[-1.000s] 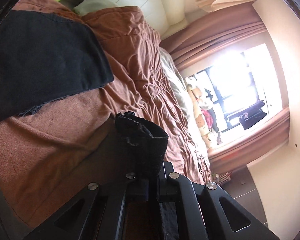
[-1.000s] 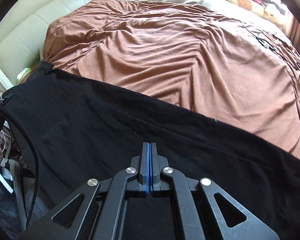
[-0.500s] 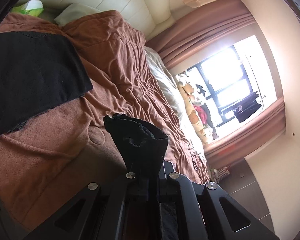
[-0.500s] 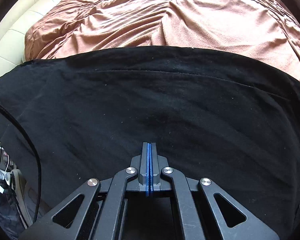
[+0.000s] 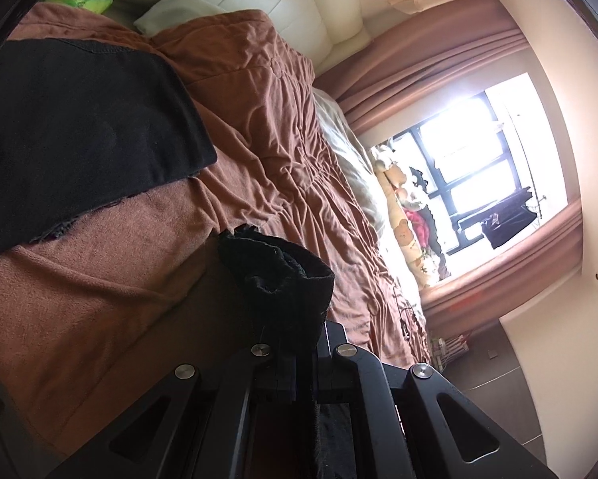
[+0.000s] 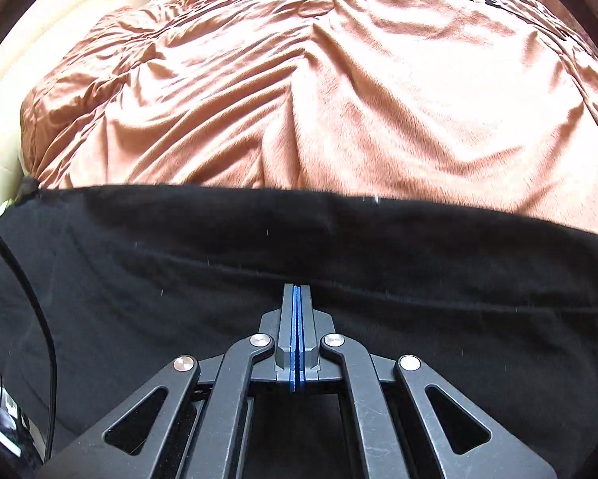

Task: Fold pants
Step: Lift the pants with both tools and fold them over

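1. The black pants (image 6: 299, 247) lay flat across the near side of a brown blanket (image 6: 318, 99).
2. The left gripper (image 5: 295, 331) pinched a bunched pants edge.
3. The right gripper (image 6: 297, 291) was closed and empty above them.

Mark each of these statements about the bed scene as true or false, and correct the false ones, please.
1. The left gripper is clamped on a bunch of black fabric. True.
2. The right gripper stands wide open. False: its jaws are shut together, with nothing between them.
3. The black pants lie on a brown blanket. True.
4. The blanket is blue. False: it is brown.
5. A bright window shows in the left wrist view. True.
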